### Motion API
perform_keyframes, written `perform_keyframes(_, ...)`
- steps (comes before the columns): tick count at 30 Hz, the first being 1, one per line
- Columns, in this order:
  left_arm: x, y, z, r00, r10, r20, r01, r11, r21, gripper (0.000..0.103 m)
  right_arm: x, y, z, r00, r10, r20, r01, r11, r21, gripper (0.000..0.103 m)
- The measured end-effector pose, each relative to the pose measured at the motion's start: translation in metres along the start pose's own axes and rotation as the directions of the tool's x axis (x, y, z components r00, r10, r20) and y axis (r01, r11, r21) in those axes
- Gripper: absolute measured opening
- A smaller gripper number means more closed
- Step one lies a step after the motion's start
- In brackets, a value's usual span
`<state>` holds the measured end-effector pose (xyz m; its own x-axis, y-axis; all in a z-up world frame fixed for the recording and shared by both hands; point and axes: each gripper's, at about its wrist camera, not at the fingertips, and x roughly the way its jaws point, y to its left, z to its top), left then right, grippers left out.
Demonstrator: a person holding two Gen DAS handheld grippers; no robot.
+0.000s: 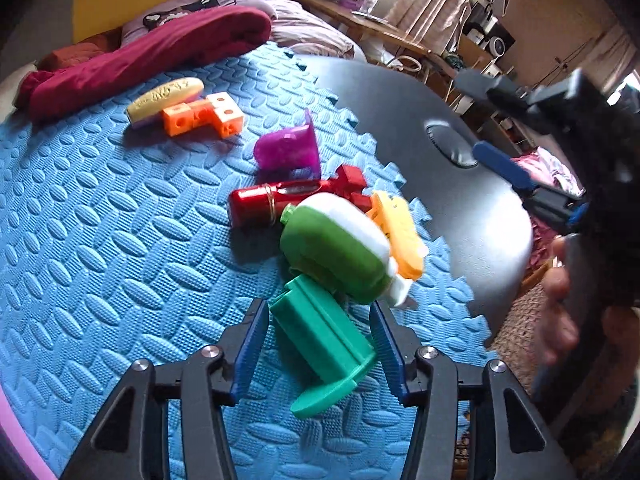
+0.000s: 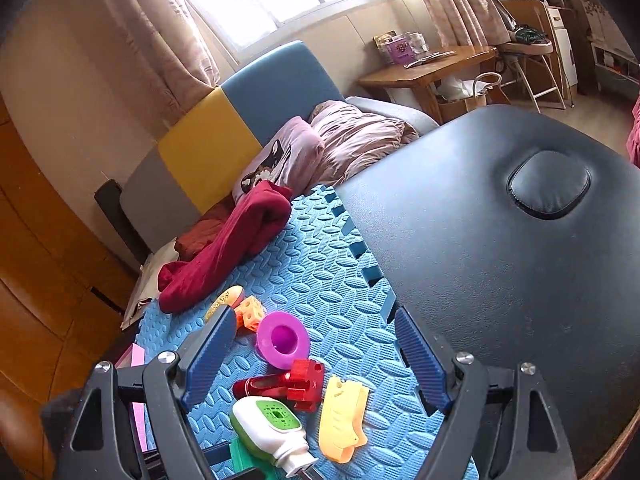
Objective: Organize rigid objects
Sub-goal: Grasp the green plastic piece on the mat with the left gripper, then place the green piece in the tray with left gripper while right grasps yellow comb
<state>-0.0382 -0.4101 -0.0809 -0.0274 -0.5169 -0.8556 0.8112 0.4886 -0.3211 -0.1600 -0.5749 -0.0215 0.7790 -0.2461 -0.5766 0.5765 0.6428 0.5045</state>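
A: Biggest first. Black table (image 2: 500, 280) is carrying a blue mat (image 1: 100, 240); a maroon cloth (image 1: 140, 56) is lying at the mat's far edge.

B: Toys?

A: All sitting on the mat. Green-white bottle (image 1: 340, 248) is leaning on a green block (image 1: 320, 340), with a red tube (image 1: 272, 200) and yellow shoe (image 2: 342, 416) just beside it. Purple cup (image 1: 288, 150), orange cubes (image 1: 204, 114) and a yellow stick (image 1: 164, 98) are lying farther back.

B: Grippers?

A: Left gripper (image 1: 320, 352) is straddling the green block, pads not pressing, so released. Right gripper (image 2: 312, 364) is hovering spread wide over the toys, gripping nothing.
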Motion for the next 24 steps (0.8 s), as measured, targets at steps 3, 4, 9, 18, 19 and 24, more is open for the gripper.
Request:
perform_keyframes(3, 0.0, -0.001, -0.007, 1.0, 0.007, 0.022, -0.007, 1.0, 0.026, 0.059, 0.002, 0.0, 0.0, 1.0, 0.0, -0.006, 0.0, 1.0, 0.0, 0.083)
perform_keyframes(4, -0.002, -0.002, -0.009, 1.0, 0.014, 0.021, -0.015, 0.999, 0.045, 0.052, 0.002, 0.0, 0.0, 1.0, 0.003, -0.007, -0.003, 1.0, 0.0, 0.083)
perform_keyframes(9, -0.017, 0.017, -0.022, 0.999, 0.022, 0.028, -0.024, 0.996, 0.083, 0.031, 0.003, 0.001, -0.001, 1.0, 0.003, -0.016, -0.003, 1.0, -0.001, 0.083)
perform_keyframes(18, -0.05, 0.08, -0.053, 0.985, 0.104, 0.135, -0.1, 0.994, -0.034, 0.032, 0.014, 0.008, -0.004, 0.996, 0.011, -0.088, -0.014, 0.999, -0.033, 0.083)
perform_keyframes(19, -0.052, 0.083, -0.057, 0.986, 0.091, 0.141, -0.085, 0.995, -0.046, 0.032, 0.017, 0.01, -0.005, 0.994, 0.021, -0.109, -0.025, 0.999, -0.043, 0.083)
perform_keyframes(24, -0.052, 0.078, -0.066, 0.976, 0.13, 0.174, -0.127, 0.992, -0.03, 0.032, 0.034, 0.034, -0.02, 0.972, 0.032, -0.232, -0.065, 0.988, -0.139, 0.082)
